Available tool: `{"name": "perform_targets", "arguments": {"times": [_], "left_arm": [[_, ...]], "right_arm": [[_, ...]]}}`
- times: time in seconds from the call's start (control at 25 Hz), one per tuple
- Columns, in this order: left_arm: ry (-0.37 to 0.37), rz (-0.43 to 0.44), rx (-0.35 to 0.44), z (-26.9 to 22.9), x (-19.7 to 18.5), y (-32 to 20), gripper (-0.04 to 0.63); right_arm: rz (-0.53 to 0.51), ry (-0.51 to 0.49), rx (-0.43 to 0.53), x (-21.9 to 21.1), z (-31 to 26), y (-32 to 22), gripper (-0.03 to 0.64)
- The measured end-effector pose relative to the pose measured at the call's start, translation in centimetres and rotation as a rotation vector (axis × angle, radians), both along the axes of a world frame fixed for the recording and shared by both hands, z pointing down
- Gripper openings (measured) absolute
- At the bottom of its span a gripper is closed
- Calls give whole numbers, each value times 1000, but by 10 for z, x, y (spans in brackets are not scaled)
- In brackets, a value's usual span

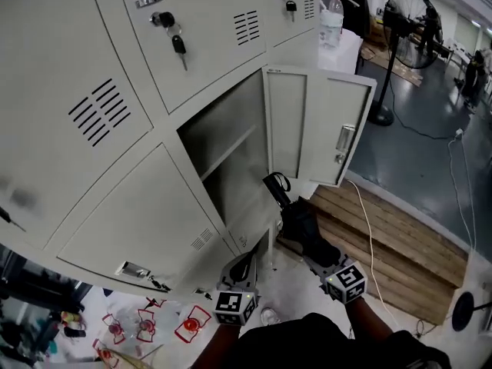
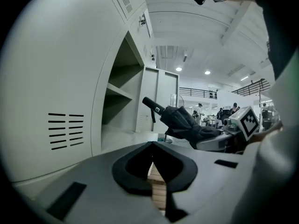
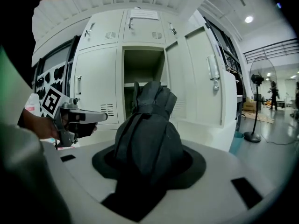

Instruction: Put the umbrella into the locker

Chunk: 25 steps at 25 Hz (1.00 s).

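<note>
Showing one locker compartment (image 1: pixel 223 121) open among closed grey doors, its door (image 1: pixel 319 125) swung out to the right and a single shelf (image 1: pixel 231 154) across the inside. Holding one folded black umbrella (image 1: pixel 298 220) outside that compartment, just in front of the opening, low over the floor, strapped handle end aimed at it. Counting two sets of keys (image 1: pixel 178 44) hanging in upper locks, one bottle (image 1: pixel 331 18) on a white surface beyond, and one standing fan (image 1: pixel 405 23). Clamping the right tool (image 1: pixel 314 246) around the umbrella's bunched fabric, jaws held partway apart by the bundle. Carrying the left tool (image 1: pixel 244 270) just beside it, jaws drawn together to a narrow slit, gripping nothing.
</note>
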<state>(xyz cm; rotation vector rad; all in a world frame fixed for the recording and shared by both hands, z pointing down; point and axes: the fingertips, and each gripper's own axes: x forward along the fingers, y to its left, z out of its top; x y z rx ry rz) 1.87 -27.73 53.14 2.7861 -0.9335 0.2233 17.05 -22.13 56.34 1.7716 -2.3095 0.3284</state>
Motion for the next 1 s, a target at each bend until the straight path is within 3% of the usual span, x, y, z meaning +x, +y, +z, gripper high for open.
{"name": "perform_targets", "arguments": {"times": [0.28,0.44,0.6,1.0], "left_arm": [[-10,-81,3,3,-17,-34,-3],[-56,-132,45,4,-19,-50,-3],[-58,-204,58,2,-18,-67,-3],[-59,-356,48,-5,-29,-93,-3]], "right_arm": [[-88,25,-95,-9,15,-64,210],[-175,37,-100,-18,18,-99,210],[-259,74,-109,-27,20,-132,210],[-332,115,-132,-50,11,-213,210]]}}
